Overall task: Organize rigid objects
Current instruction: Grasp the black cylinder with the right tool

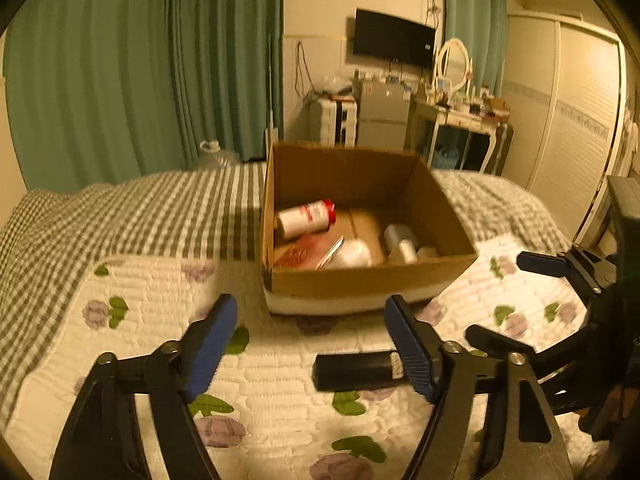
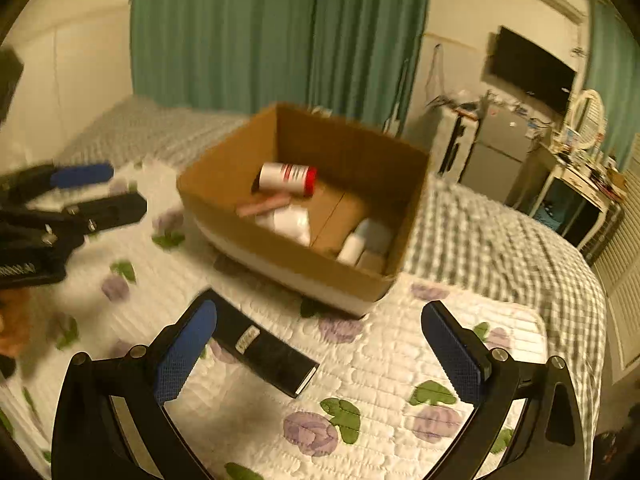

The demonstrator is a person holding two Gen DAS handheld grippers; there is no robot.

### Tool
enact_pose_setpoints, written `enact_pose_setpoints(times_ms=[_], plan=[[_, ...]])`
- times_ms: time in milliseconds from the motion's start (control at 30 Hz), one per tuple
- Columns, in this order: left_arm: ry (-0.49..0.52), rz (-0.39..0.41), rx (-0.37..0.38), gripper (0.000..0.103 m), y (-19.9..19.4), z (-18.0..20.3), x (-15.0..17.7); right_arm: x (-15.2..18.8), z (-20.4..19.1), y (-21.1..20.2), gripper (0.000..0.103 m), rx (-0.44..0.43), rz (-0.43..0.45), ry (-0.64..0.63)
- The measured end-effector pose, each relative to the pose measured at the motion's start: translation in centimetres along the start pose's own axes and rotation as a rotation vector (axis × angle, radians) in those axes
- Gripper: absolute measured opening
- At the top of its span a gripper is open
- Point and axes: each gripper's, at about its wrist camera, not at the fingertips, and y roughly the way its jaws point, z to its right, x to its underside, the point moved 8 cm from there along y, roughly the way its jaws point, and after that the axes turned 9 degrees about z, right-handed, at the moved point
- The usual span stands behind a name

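A cardboard box point(image 1: 372, 280) sits on the quilt point(image 1: 160, 280), filling the middle of both views. It already has a few things in it: a white bottle with a red cap point(image 1: 306, 218) lying on its side toward the upper left of the box floor, something flat and reddish below it, and some pale containers toward the lower right that are too blurred to name.

The one thing not yet in the box is a black case point(image 2: 260, 344), a long flat slab lying on the quilt just in front of the box. In the right wrist view it runs diagonally through the lower-left middle; in the left wrist view it shows at lower centre, partly behind a blue pad.

Both grippers look to be closing in on it. The left gripper point(image 1: 312, 344) has its jaws spread wide with nothing between them but quilt. The right gripper point(image 2: 320, 356) is just as wide and empty, and one end of the case passes behind its left finger.

I'd say this is the reach, before any pickup. The right gripper seems better placed: it should shift toward the lower left of its view, straddle the case across its narrow width, pinch and lift it over the box wall. The case is flat on soft bedding, so the fingers may dig into the quilt.
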Motion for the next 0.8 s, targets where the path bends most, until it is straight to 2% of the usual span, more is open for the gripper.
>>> enact_pose_setpoints(times_ms=[100,167,200,367,500,633,767,800], plan=[[-0.026,-0.077,-0.031,0.058,1.6,-0.9,2.2,2.0,-1.1,3.0,0.103,-0.028,-0.069,-0.045],[-0.061,-0.139,-0.027,0.041,2.7,-1.5,3.8,3.0,-1.9,4.7,0.103,-0.037,-0.103,-0.073],[-0.076,-0.165,-0.024,0.038,3.1,-1.9,4.5,3.4,-2.2,5.4,0.103,-0.042,-0.114,-0.086],[-0.094,-0.213,-0.039,0.038,4.1,-2.9,6.7,4.9,-4.3,8.5,0.101,-0.085,-0.169,-0.193],[-0.114,-0.240,-0.022,0.038,4.8,-3.0,7.5,6.2,-6.0,11.0,0.099,-0.135,-0.227,-0.273],[-0.106,-0.258,-0.020,0.038,5.1,-2.7,8.0,7.2,-7.1,12.2,0.078,-0.167,-0.258,-0.280],[-0.084,-0.252,-0.031,0.038,4.8,-2.5,8.2,7.3,-6.7,11.4,0.057,-0.180,-0.262,-0.232],[-0.080,-0.250,-0.032,0.038,4.7,-2.4,8.2,7.3,-6.5,11.1,0.055,-0.179,-0.265,-0.223]])
